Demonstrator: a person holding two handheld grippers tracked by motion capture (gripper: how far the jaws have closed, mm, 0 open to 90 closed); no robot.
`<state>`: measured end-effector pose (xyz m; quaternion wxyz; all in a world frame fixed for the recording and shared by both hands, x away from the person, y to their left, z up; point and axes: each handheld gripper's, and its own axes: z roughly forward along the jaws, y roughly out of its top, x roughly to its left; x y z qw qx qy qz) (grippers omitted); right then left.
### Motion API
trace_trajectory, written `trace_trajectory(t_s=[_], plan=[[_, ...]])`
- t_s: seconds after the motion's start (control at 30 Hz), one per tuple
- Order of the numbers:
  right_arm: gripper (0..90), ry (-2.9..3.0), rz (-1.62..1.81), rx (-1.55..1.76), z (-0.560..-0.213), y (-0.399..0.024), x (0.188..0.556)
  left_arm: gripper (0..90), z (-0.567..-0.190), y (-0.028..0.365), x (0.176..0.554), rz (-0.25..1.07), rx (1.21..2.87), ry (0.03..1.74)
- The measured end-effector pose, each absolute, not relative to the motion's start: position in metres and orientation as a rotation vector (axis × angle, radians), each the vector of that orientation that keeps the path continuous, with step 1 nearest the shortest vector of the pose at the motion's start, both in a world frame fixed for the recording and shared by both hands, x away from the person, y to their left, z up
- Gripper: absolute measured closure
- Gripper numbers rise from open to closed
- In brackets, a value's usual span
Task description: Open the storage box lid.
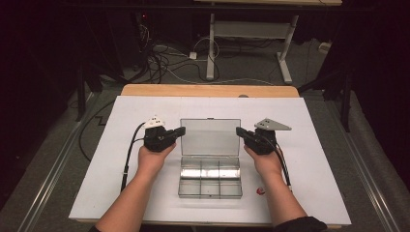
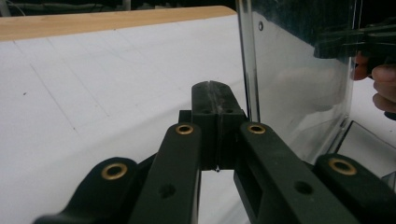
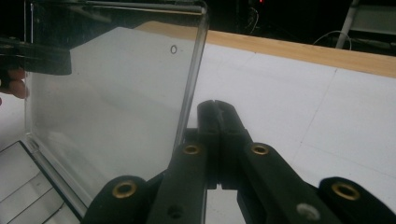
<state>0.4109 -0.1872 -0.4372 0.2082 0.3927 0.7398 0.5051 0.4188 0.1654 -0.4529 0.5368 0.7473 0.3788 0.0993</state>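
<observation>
While the clear plastic compartment box (image 1: 210,166) sits open in the middle of the white bench (image 1: 96,183), its lid (image 1: 211,137) stands upright at the far side and a hand-held gripper waits at each of the lid's side edges. The left hand-held gripper (image 1: 181,131) has its jaws pressed fully together with nothing between them, its tip just beside the left edge of the lid (image 2: 299,79); whether it touches that edge I cannot tell. The right hand-held gripper (image 1: 239,131) is likewise closed and empty, its tip just beside the right edge of the lid (image 3: 112,102). The box looks light, thin-walled and stiff, with smooth, probably slippery surfaces, so it would likely slide on the bench if pushed from one side alone. The lid probably swings freely on its hinge. Pressing evenly near the lid's upper corners from both sides seems the safest way to move it, and gently, since thin clear plastic can crack. A small red item (image 1: 261,191) lies near the right forearm.
</observation>
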Motion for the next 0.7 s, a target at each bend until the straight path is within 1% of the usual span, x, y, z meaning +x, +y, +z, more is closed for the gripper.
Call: trace_trajectory(t_s=[0.3,0.7], plan=[[90.0,2.1,1.35,1.158,-0.449,-0.188,0.423,87.6,-0.466,0.164,0.429,0.205,1.818,0.963],[90.0,2.192,1.224,1.221,-0.463,-0.184,0.438,87.5,-0.48,0.159,0.437,0.179,1.914,1.058]])
